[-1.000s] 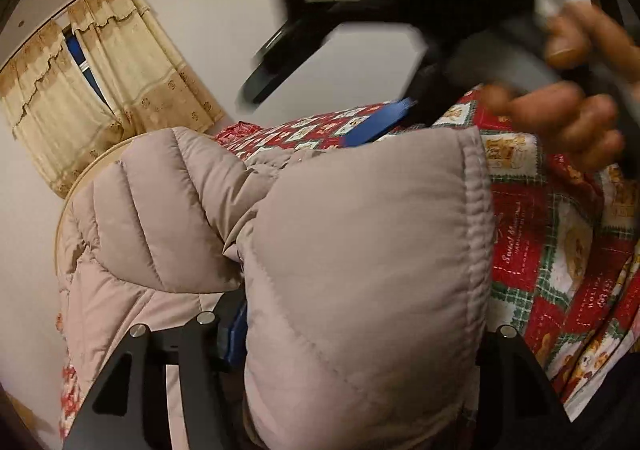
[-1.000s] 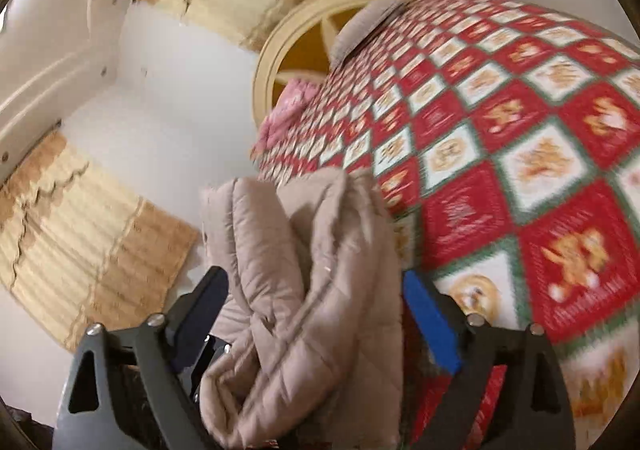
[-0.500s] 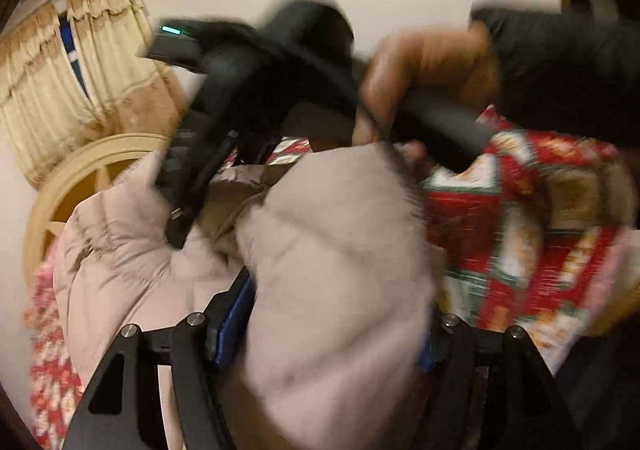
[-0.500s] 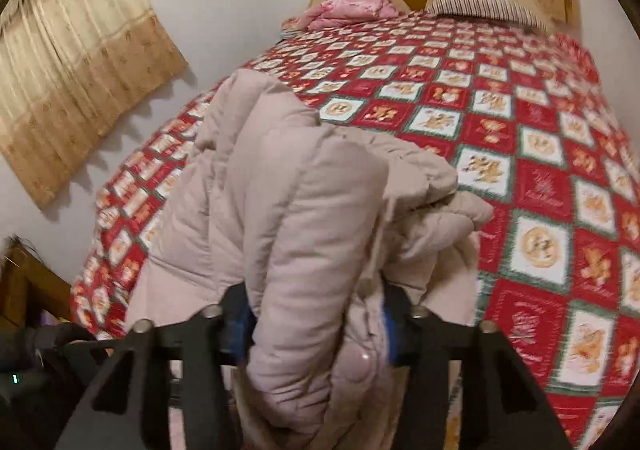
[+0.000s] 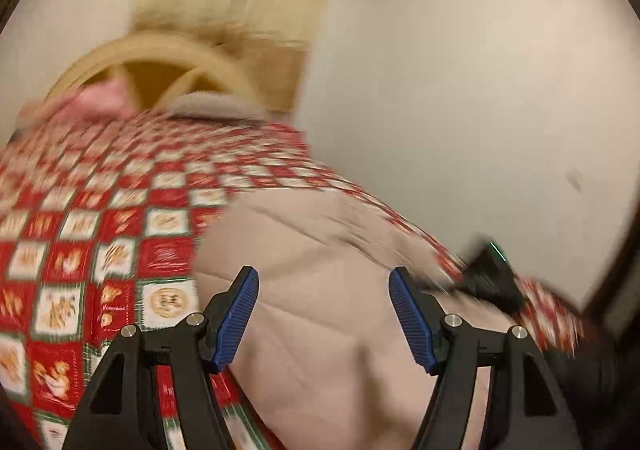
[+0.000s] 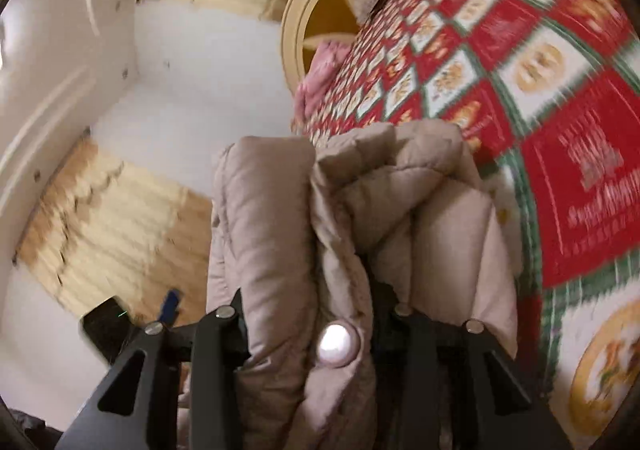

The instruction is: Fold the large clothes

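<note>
A beige quilted puffer jacket [image 5: 320, 274] lies on a bed with a red, white and green checked bedspread [image 5: 100, 218]. My left gripper [image 5: 324, 290] is open and empty, its blue pads [image 5: 240, 314] just above the jacket. My right gripper [image 6: 308, 314] is shut on a thick bunch of the same jacket [image 6: 360, 218], with a round snap button [image 6: 338, 344] showing between the jaws. The right gripper's body [image 5: 492, 274] shows at the jacket's right edge in the left wrist view. The left gripper [image 6: 120, 326] shows at the lower left of the right wrist view.
A round cream headboard [image 5: 160, 58] stands at the far end of the bed, with a pink cloth [image 5: 100, 102] and a grey pillow [image 5: 216, 106] against it. Beige curtains [image 6: 108, 226] hang on the white walls.
My left gripper has let go of the jacket and opened; the jacket now lies below it on the bed. My right gripper keeps its hold and has swung round.
</note>
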Motion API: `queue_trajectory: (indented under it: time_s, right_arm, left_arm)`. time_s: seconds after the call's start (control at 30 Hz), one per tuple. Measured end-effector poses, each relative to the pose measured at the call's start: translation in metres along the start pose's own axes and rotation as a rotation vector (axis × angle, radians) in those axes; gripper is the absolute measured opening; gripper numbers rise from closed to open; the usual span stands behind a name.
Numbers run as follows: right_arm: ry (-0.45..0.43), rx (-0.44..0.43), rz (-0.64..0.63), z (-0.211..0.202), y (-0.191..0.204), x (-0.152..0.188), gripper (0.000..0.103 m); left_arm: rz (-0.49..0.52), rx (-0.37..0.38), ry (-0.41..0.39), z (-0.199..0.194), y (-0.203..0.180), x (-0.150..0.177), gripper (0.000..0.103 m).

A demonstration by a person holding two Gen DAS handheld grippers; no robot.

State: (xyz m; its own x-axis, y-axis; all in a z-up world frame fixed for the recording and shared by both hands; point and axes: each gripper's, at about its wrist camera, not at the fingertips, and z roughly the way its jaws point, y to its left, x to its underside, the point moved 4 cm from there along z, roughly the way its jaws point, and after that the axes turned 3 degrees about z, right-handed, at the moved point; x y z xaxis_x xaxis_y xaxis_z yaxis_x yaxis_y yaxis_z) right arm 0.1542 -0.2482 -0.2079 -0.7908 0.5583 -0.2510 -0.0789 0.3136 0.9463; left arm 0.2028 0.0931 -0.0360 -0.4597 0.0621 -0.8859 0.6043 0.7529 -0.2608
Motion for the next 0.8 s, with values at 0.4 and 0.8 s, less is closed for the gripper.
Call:
queue_trajectory:
  time_s: [0.4, 0.8]
  right_arm:
    - [-0.06, -0.089, 0.159, -0.013, -0.028, 0.007, 0.031]
    - [-0.073, -0.075, 0.14, -0.011, -0.036, 0.008, 0.028]
  left_arm:
    - [0.304, -0.332, 0.31, 0.13, -0.062, 0.013, 0.086]
    - [0.346, -0.354, 0.346, 0.161, -0.041, 0.056, 0.095]
